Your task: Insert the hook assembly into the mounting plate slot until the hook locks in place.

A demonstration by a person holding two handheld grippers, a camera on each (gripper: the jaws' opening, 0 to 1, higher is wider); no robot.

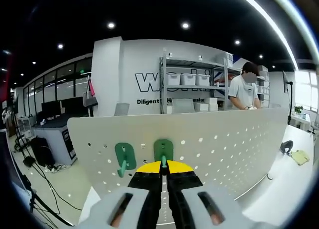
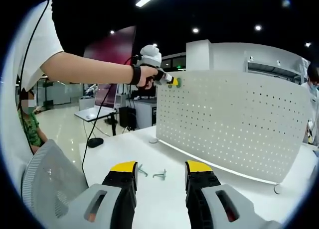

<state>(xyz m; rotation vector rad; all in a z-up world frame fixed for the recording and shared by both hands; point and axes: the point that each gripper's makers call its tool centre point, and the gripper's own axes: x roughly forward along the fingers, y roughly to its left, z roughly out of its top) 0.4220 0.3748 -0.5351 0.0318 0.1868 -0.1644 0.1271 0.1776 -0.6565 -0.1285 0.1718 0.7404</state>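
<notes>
A green hook (image 1: 163,152) sits against the white pegboard (image 1: 224,139), its stem pinched between the closed left claw (image 1: 163,165); a second green hook (image 1: 124,157) hangs just beside it. Wall lettering reads "Diligent". The right claw (image 2: 160,168) stands open above the white table (image 2: 149,199), near two loose hooks (image 2: 151,173).

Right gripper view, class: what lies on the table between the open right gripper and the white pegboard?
Two small green hooks lie loose on the white table between the right gripper and the pegboard, in the right gripper view.
</notes>
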